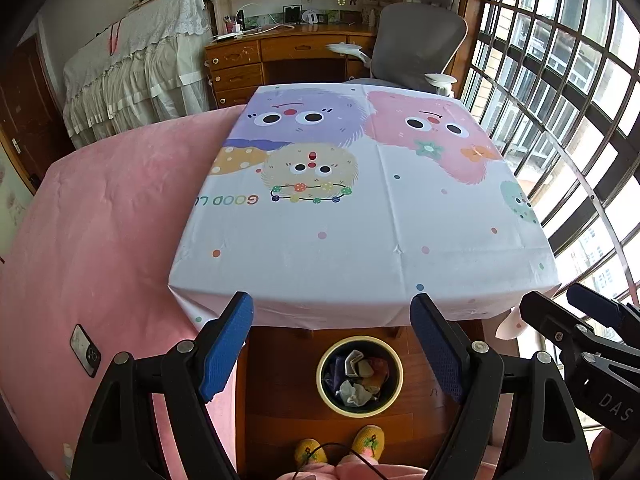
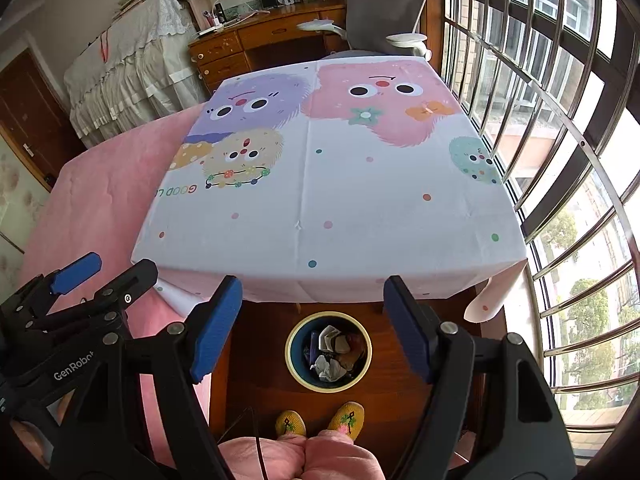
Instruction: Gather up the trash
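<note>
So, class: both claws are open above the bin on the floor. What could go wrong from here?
1. The bin sits close to the person's slippers; a step forward might tip it.
2. A dark cable hangs over the person's lap by the right claw and could snag.
3. The phone lies on the pink bedspread near the left claw; a swing could knock it.

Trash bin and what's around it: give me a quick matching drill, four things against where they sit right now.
Things:
1. trash bin
2. phone
3. office chair
4. slippers

Places:
A. on the pink bedspread
B. at the far end of the table, by the wooden desk
C. on the wood floor under the table's near edge
D. on the floor nearer the camera than the bin

Pairs: 1-C, 2-A, 3-B, 4-D
</note>
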